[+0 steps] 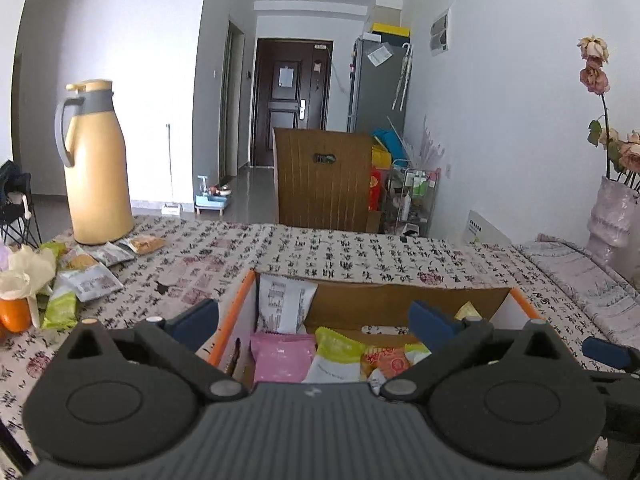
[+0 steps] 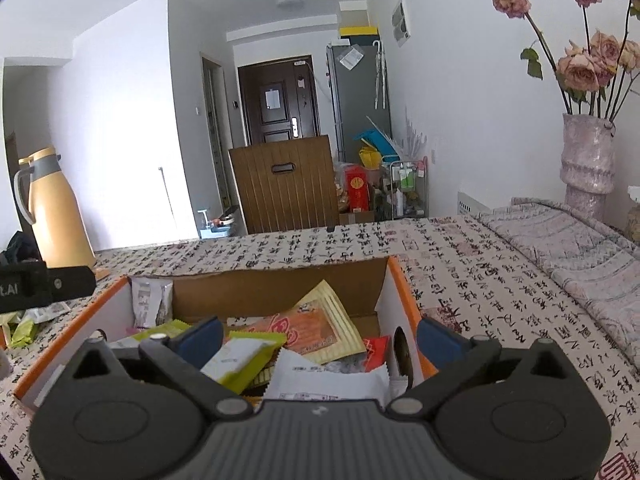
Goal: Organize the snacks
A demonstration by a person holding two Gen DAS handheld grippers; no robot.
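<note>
An orange-edged cardboard box (image 1: 236, 308) sits on the patterned table and holds several snack packets: pink (image 1: 282, 354), green-white (image 1: 336, 354), orange (image 1: 386, 360) and an upright white one (image 1: 282, 304). My left gripper (image 1: 314, 320) hovers open and empty over the box's near left part. In the right wrist view the same box (image 2: 404, 292) shows an orange-yellow packet (image 2: 320, 324) and a white one (image 2: 328, 380). My right gripper (image 2: 320, 338) is open and empty above the box's right half. Loose packets (image 1: 86, 270) lie on the table at the left.
A yellow thermos (image 1: 96, 164) stands at the far left of the table. A vase of dried roses (image 2: 586, 160) stands at the far right on a folded cloth (image 2: 580, 248). An orange cup with paper (image 1: 16, 308) sits at the left edge. A wooden chair back (image 1: 324, 180) rises behind the table.
</note>
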